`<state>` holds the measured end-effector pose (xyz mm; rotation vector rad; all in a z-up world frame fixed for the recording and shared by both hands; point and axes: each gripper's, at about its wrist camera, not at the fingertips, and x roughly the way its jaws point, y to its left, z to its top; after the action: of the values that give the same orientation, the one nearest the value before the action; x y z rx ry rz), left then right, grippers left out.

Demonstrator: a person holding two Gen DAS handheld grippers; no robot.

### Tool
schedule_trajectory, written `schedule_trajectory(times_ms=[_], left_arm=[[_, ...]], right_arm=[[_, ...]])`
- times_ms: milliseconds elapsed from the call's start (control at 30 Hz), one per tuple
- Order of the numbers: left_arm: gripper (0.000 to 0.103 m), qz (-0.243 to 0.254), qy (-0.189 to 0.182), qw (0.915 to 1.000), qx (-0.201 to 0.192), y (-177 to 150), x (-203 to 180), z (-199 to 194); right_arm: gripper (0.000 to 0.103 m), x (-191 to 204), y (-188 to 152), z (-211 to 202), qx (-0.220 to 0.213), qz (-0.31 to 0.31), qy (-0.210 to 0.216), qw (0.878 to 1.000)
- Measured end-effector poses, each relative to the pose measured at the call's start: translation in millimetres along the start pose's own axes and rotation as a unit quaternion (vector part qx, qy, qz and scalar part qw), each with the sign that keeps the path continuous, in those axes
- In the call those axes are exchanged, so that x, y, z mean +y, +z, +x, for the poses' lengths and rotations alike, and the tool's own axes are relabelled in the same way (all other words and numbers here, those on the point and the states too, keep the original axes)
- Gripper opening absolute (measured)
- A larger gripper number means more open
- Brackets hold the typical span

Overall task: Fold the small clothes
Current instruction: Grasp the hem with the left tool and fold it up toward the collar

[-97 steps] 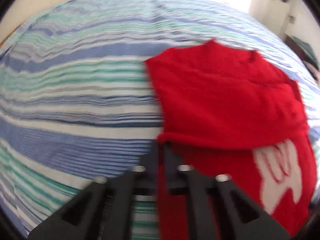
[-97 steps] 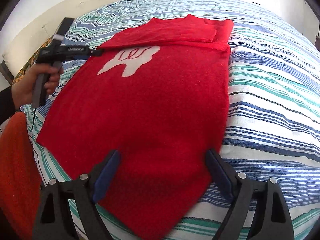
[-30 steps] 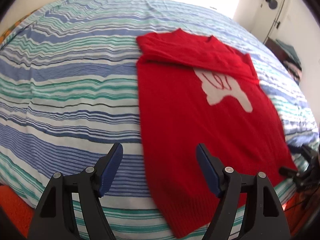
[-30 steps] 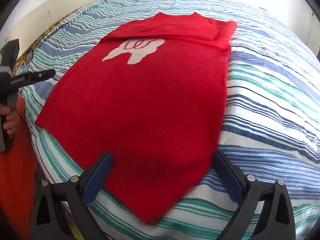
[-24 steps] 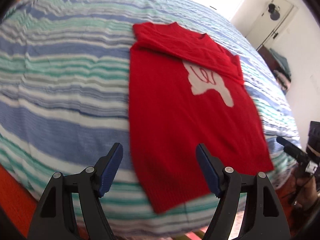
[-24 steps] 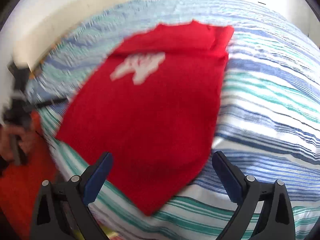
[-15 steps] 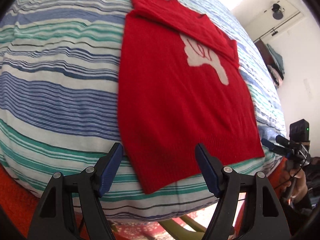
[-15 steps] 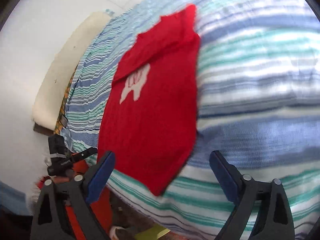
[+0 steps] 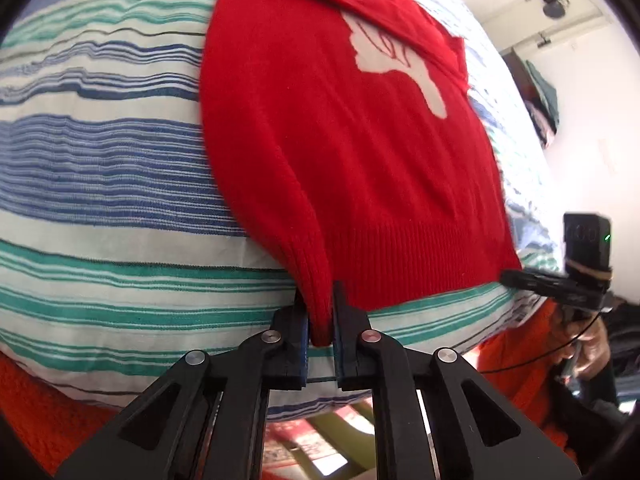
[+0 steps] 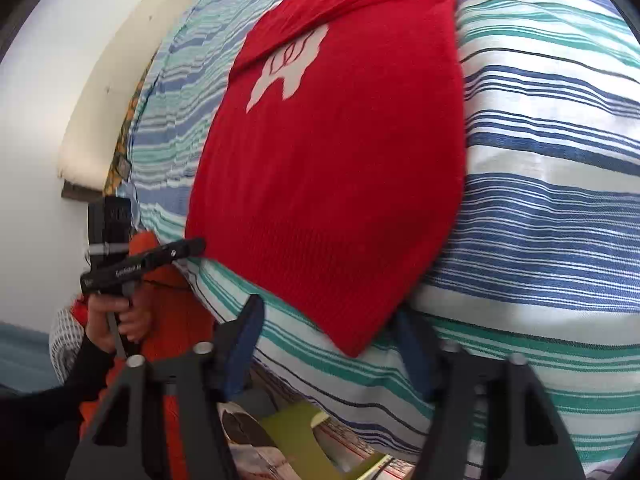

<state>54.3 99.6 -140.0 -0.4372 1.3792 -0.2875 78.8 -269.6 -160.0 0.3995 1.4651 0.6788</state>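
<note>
Basically red knit sweater (image 9: 340, 152) lies flat on striped bedspread (image 9: 100, 168), sleeves folded across chest, ribbed hem (image 9: 404, 260) nearest both grippers. Left gripper (image 9: 320, 334) is clamped on the hem corner directly ahead, fabric pinched between its pads. Right gripper (image 10: 326, 336) has jaws spread wide, other hem corner (image 10: 352, 344) sitting between its fingers, not yet gripped. Step looks like grabbing the hem for the bottom-up fold. Next likely: right closes on its corner, then both lift and carry hem forward toward collar, keeping edges even.
</note>
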Motion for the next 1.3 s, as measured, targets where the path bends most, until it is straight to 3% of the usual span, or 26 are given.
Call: schedule_trajectory(times_ms=[33,67,233,367,500,600,800,967,1000,1033,1067,1100,1167,1233,1300], left_arm=[[0.007,-0.003,-0.003,1.0,-0.003,0,0,-3],[0.007,-0.006,-0.011,0.9999,-0.011,0,0,-8],[0.007,-0.018,-0.054,0.9968,-0.056,16,-3,-32],[0.007,-0.02,-0.084,0.9905,-0.107,68,-10,-51],[0.007,-0.017,-0.083,0.9845,-0.154,139,-18,-54],[0.007,-0.016,-0.075,0.9825,-0.17,194,-19,-48],[0.007,-0.028,-0.053,0.9811,-0.184,294,-13,-21],[0.013,-0.05,-0.019,0.9857,-0.16,355,3,17],[0.023,-0.061,-0.003,0.9852,-0.16,363,7,23],[0.039,-0.074,0.017,0.9838,-0.163,371,14,29],[0.047,-0.087,0.031,0.9819,-0.166,378,22,32],[0.052,-0.096,0.042,0.9799,-0.17,380,28,32],[0.052,-0.104,0.053,0.9772,-0.177,378,36,26],[0.052,-0.088,0.048,0.9762,-0.192,361,32,14],[0.056,-0.035,0.045,0.9767,-0.207,333,11,-1]], right_arm=[[0.007,0,-1,1,0.002,0.001,-0.008,1.0],[0.005,-2,-2,-1,-0.002,0.005,-0.011,1.0],[0.005,7,7,-19,-0.066,0.013,-0.007,0.998],[0.005,18,39,-43,-0.141,0.004,-0.03,0.99],[0.005,20,98,-57,-0.212,0.005,-0.046,0.976],[0.005,21,147,-59,-0.242,0.005,-0.06,0.968],[0.005,20,243,-63,-0.265,-0.007,-0.086,0.96],[0.005,-3,313,-45,-0.26,0.006,-0.109,0.959],[0.006,-11,325,-39,-0.261,0.017,-0.105,0.959],[0.007,-19,333,-34,-0.261,0.028,-0.104,0.959],[0.01,-25,339,-28,-0.261,0.041,-0.112,0.958],[0.021,-31,345,-24,-0.26,0.054,-0.128,0.955],[0.041,-39,350,-24,-0.264,0.07,-0.141,0.952],[0.041,-40,345,-34,-0.279,0.065,-0.133,0.949],[0.041,-31,335,-43,-0.283,0.032,-0.126,0.95]])
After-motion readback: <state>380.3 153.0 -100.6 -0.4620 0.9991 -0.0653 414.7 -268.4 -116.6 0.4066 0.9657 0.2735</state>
